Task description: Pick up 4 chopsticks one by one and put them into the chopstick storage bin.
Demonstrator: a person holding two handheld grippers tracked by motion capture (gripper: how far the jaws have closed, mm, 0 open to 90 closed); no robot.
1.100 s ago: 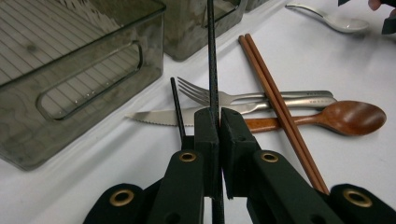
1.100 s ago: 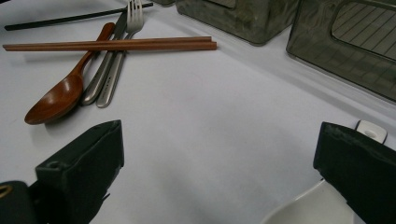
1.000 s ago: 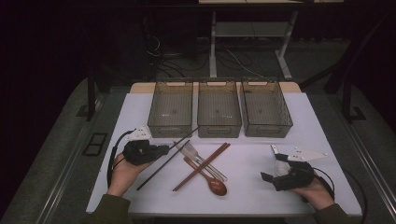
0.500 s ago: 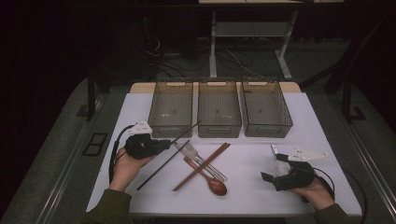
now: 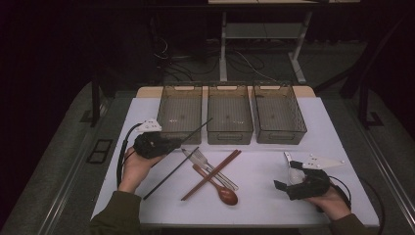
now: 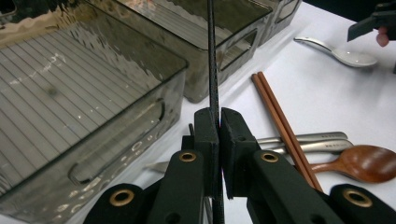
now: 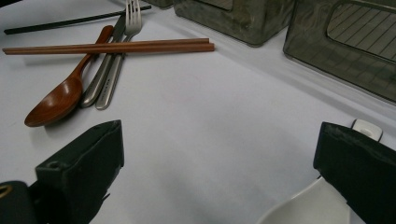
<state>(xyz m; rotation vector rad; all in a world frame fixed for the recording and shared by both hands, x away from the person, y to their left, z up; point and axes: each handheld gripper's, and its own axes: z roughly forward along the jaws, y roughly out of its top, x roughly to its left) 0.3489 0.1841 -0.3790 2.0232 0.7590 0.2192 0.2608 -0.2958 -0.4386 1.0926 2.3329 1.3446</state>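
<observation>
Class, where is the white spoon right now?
In the high view the white spoon lies at the table's right, between the open right gripper's jaws, right of the wooden spoon.

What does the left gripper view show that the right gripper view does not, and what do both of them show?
Left gripper view: the left gripper, its jaws shut on a black chopstick that rises over the nearest bin, and the bowl of the white spoon.

Right gripper view: the right gripper, its jaws wide apart around the white spoon's handle, and another black chopstick lying on the table.

Both: the brown chopsticks, the wooden spoon, the metal cutlery and the clear bins.
</observation>
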